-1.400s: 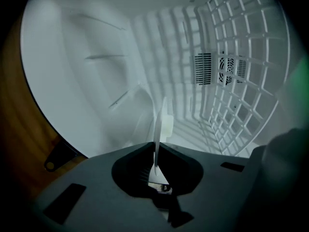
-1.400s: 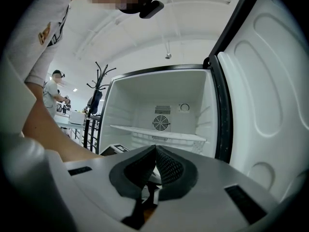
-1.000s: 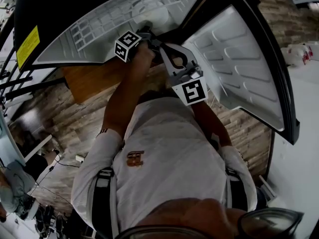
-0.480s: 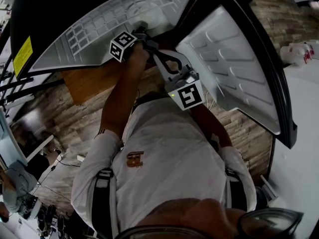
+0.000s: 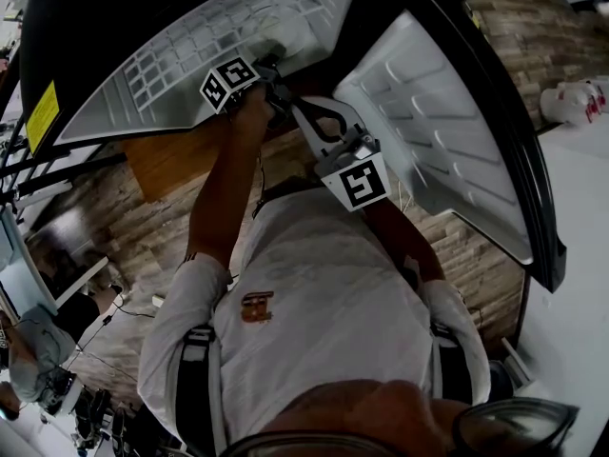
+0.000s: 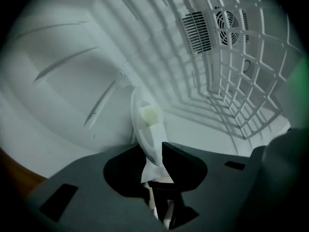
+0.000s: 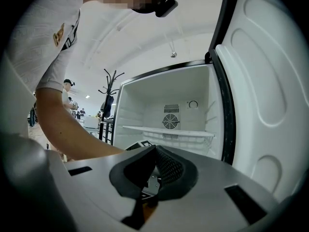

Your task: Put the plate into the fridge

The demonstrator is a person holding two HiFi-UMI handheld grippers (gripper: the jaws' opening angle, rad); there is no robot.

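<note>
Releasing the plate [image 6: 145,124] inside the fridge [image 6: 58,95], opening the jaws of the left gripper [image 6: 157,178] with the rim between them (seen edge-on). Holding the right gripper [image 7: 152,170] outside, jaws closed on nothing. Next, likely: draw the left straight back off the rim, then shut the door [image 7: 270,81].

Background stuff: a black coat rack [image 7: 110,88] with a few people [image 7: 69,92] standing well behind it. The floor [image 5: 114,227] is brownish plank-pattern with cables [image 5: 116,308] trailing across it. There are also some white packs [image 5: 569,103] on a white counter [image 5: 580,255].
</note>
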